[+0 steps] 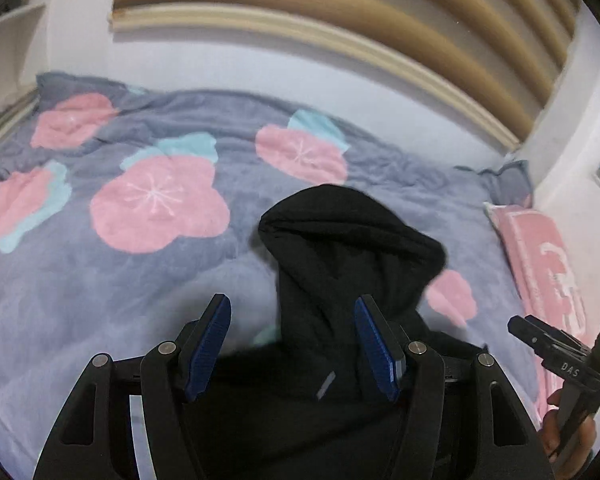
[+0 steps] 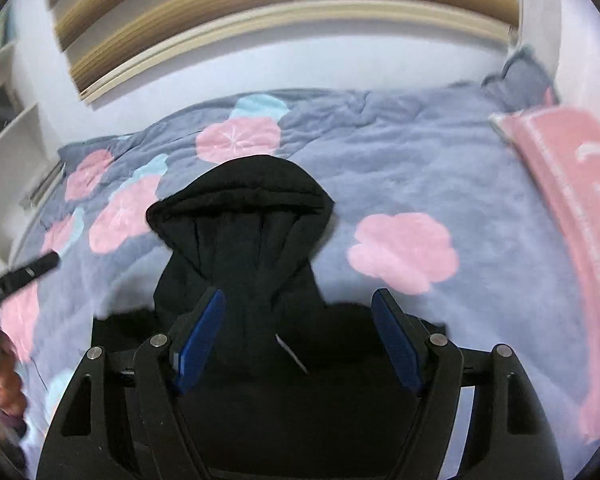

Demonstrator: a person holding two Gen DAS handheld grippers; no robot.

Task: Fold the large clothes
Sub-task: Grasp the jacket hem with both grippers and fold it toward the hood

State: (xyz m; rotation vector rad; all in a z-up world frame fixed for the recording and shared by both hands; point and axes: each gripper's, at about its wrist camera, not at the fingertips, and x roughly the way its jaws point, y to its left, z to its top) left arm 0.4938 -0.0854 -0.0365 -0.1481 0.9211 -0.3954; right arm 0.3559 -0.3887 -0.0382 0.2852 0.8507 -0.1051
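A black hooded garment point(image 1: 340, 264) lies on the bed with its hood pointing away from me; it also shows in the right wrist view point(image 2: 244, 232). My left gripper point(image 1: 292, 320) is open and empty, its blue pads over the garment's neck area, left of the hood. My right gripper point(image 2: 300, 320) is open and empty above the same neck area. The right gripper's body shows at the right edge of the left wrist view point(image 1: 568, 364). The left gripper's body shows at the left edge of the right wrist view point(image 2: 20, 276). The garment's lower part is hidden under the grippers.
The bed is covered by a grey-blue blanket point(image 1: 100, 280) with pink flowers. A pink pillow point(image 2: 572, 208) lies at the right side. A white wall and a window with tan blinds point(image 1: 340, 8) stand behind the bed. White shelves point(image 2: 8, 148) stand to the left.
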